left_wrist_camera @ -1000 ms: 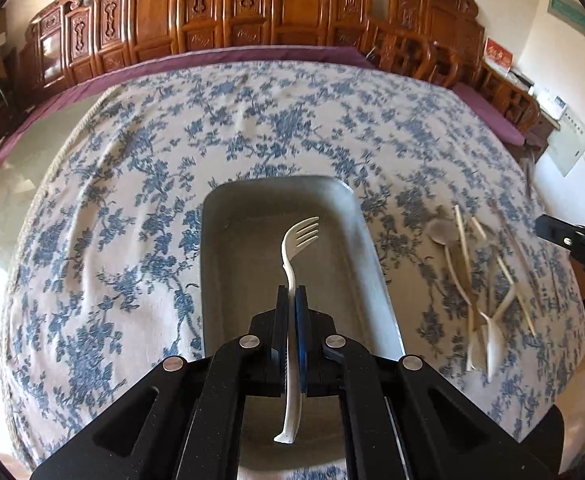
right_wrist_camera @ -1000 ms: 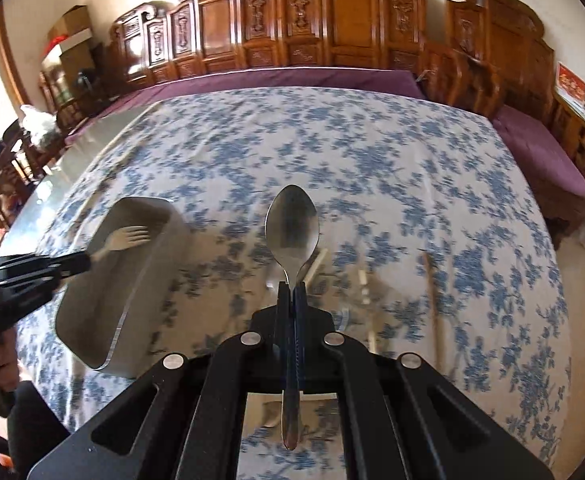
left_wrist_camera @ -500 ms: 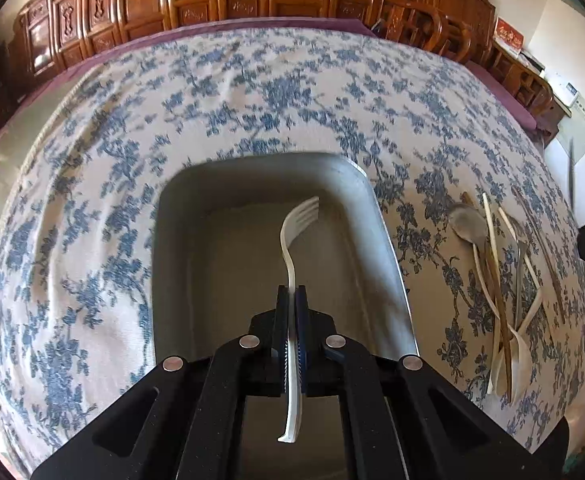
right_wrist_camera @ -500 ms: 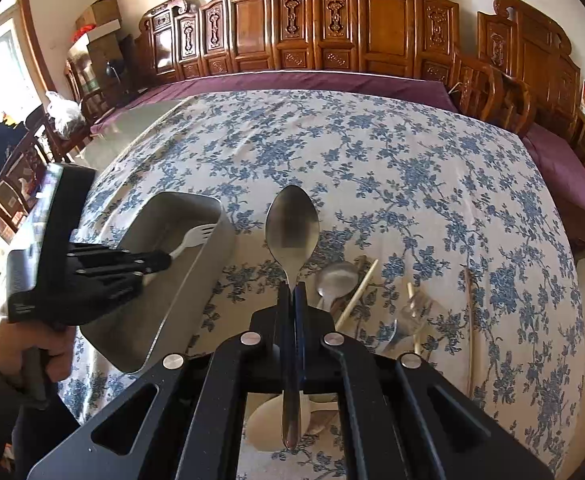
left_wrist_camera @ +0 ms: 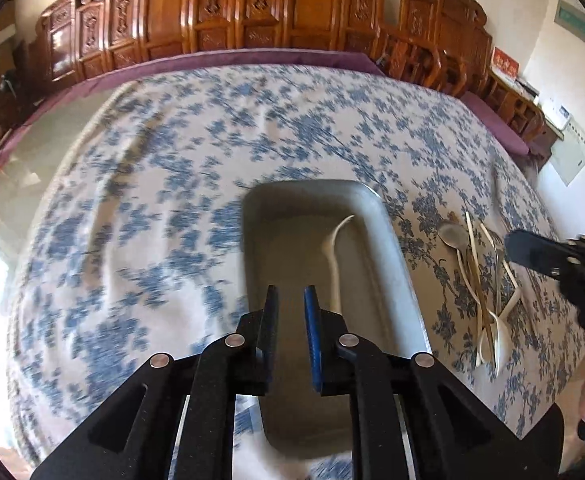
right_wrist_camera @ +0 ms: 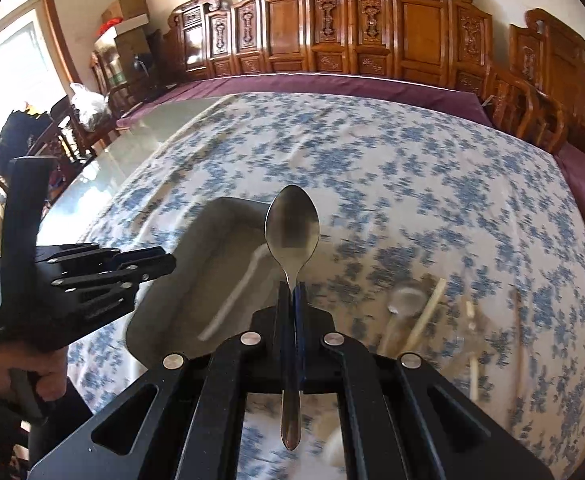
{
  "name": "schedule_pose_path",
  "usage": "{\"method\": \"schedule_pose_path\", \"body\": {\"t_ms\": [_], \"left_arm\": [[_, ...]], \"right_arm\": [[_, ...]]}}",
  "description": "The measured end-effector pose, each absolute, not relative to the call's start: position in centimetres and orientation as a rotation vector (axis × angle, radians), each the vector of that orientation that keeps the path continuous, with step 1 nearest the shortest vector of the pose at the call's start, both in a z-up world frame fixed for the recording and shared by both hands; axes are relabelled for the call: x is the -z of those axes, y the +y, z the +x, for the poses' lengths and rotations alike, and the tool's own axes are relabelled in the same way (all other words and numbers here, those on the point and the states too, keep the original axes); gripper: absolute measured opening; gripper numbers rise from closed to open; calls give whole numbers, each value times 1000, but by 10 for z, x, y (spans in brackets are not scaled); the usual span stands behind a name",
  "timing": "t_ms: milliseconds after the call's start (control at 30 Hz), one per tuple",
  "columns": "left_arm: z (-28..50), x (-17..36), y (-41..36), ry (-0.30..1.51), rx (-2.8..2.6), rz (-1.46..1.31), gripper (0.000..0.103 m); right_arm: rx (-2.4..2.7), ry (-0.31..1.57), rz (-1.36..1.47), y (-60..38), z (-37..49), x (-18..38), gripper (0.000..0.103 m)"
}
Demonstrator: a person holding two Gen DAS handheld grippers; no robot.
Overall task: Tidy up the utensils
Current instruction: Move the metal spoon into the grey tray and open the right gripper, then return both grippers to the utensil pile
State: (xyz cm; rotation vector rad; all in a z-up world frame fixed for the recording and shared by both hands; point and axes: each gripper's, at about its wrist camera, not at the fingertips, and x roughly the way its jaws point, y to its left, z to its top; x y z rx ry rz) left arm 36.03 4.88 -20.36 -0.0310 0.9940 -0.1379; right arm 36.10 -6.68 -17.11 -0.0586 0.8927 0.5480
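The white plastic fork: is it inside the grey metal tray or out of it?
Inside. The white plastic fork lies on the floor of the grey metal tray, free of the open left gripper.

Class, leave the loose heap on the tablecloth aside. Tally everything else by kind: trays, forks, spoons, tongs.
Grey rectangular metal tray: 1
White plastic fork, lying in the tray: 1
Shiny metal spoon, gripped by the right tongs: 1
Black tongs: 2, the left tongs open, the right tongs shut
Total: 5

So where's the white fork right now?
The fork lies in the grey tray, ahead of the open left gripper.
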Motion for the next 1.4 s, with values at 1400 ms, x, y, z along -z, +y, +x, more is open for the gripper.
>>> {"method": "schedule_pose_path", "body": {"t_ms": [1400], "left_arm": [[300, 156, 124, 878, 59, -66, 23]], "right_arm": [[-602, 973, -77, 32, 354, 219, 6]]}}
